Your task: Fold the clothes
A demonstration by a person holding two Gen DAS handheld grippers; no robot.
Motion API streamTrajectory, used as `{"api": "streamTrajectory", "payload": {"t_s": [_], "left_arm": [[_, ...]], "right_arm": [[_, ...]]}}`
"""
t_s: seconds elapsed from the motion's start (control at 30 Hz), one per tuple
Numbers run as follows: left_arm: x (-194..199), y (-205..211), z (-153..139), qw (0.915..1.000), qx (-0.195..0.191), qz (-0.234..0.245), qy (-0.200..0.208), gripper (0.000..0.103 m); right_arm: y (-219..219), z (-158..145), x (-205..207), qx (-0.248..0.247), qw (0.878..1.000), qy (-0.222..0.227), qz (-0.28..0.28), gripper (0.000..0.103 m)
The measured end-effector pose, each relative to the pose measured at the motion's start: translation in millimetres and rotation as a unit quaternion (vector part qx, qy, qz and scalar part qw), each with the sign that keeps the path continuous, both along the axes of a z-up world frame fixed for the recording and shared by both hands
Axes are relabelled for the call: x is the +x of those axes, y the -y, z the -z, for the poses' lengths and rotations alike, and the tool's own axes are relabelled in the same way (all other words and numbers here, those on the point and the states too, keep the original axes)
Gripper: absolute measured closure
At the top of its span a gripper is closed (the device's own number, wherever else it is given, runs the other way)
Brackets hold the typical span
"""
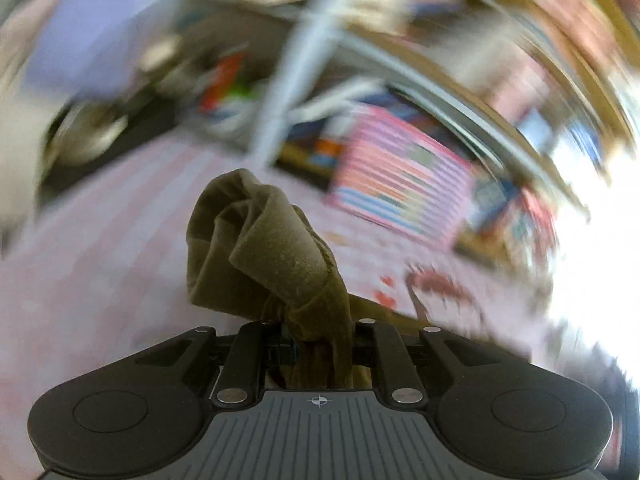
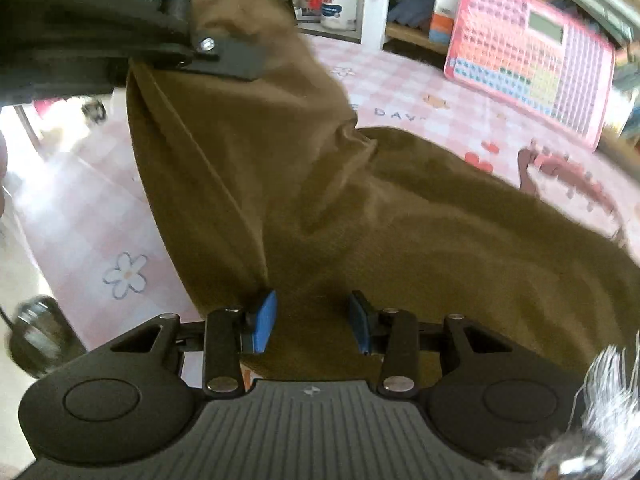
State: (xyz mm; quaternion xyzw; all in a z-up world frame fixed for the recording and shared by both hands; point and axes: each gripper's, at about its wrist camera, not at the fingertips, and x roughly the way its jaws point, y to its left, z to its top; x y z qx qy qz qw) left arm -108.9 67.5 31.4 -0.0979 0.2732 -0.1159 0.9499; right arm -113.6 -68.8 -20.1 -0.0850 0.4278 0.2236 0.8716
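An olive-brown garment lies spread on a pink checked tablecloth. My left gripper is shut on a bunched corner of the garment and holds it up off the table; this view is blurred by motion. The left gripper also shows in the right wrist view at top left, pinching the raised corner. My right gripper is open, its blue pads on either side of a fold of the garment near its lower edge.
A pink calculator-like board leans at the back right. Jars and a white post stand at the table's far edge. A grey round object sits at the left. White fringe hangs at lower right.
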Motion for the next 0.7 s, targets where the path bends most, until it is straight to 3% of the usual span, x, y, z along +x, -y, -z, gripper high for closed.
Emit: {"api": "streamTrajectory", "payload": {"t_s": [0.1, 0.27, 0.3, 0.33, 0.37, 0.43, 0.47, 0.53, 0.67, 0.7], "left_arm": [[-6, 51, -13, 0.9876, 0.139, 0.064, 0.035, 0.088], [-4, 107, -5, 0.9746, 0.206, 0.085, 0.014, 0.081], [-5, 118, 1, 0.9711, 0.219, 0.095, 0.006, 0.077], [-6, 128, 8, 0.9671, 0.231, 0.107, -0.004, 0.067], [-6, 135, 15, 0.9643, 0.235, 0.119, -0.021, 0.055], [-7, 146, 30, 0.9585, 0.237, 0.145, -0.063, 0.042], [-7, 151, 37, 0.9547, 0.238, 0.158, -0.084, 0.042], [-15, 150, 38, 0.9556, 0.227, 0.161, -0.097, 0.036], [-30, 117, 15, 0.9796, 0.123, 0.131, -0.091, 0.032], [-31, 105, 9, 0.9857, 0.094, 0.111, -0.085, 0.032]], "right_arm": [[33, -7, -1, 0.031, 0.999, -0.009, 0.019, 0.062], [105, -21, -13, 0.019, 0.995, 0.005, 0.095, 0.059], [120, -21, -15, 0.023, 0.994, 0.0, 0.11, 0.058], [135, -22, -18, 0.026, 0.992, -0.004, 0.125, 0.058], [149, -22, -20, 0.03, 0.99, -0.01, 0.139, 0.058], [169, -20, -22, 0.048, 0.986, -0.022, 0.159, 0.057], [177, -19, -21, 0.061, 0.984, -0.03, 0.165, 0.057], [189, -18, -20, 0.094, 0.98, -0.048, 0.17, 0.052], [194, -22, -8, 0.173, 0.969, -0.082, 0.154, 0.036], [193, -23, -4, 0.191, 0.966, -0.088, 0.148, 0.028]]}}
